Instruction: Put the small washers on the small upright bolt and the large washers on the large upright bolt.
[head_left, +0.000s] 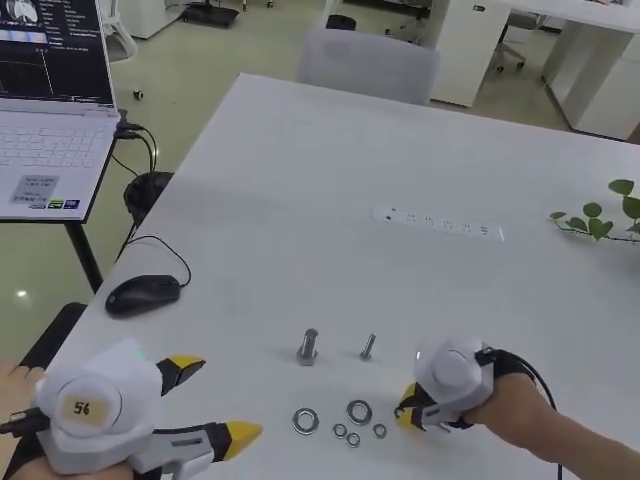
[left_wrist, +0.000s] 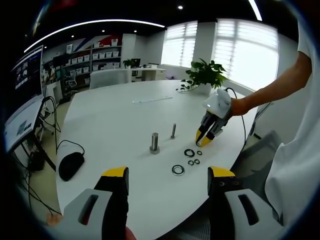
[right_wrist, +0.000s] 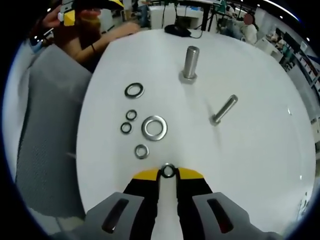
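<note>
My right gripper (right_wrist: 168, 176) pinches a small washer (right_wrist: 168, 170) by its rim, hole left clear, I judge, for the small upright bolt (right_wrist: 223, 110) ahead, while my left gripper (left_wrist: 167, 175) hangs open near the loose washers (right_wrist: 154, 127).

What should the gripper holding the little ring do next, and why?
Probably lift the right gripper and carry it over the small bolt. Its jaws are pinched on a small washer, and that bolt stands upright with no washer on it yet.
</note>
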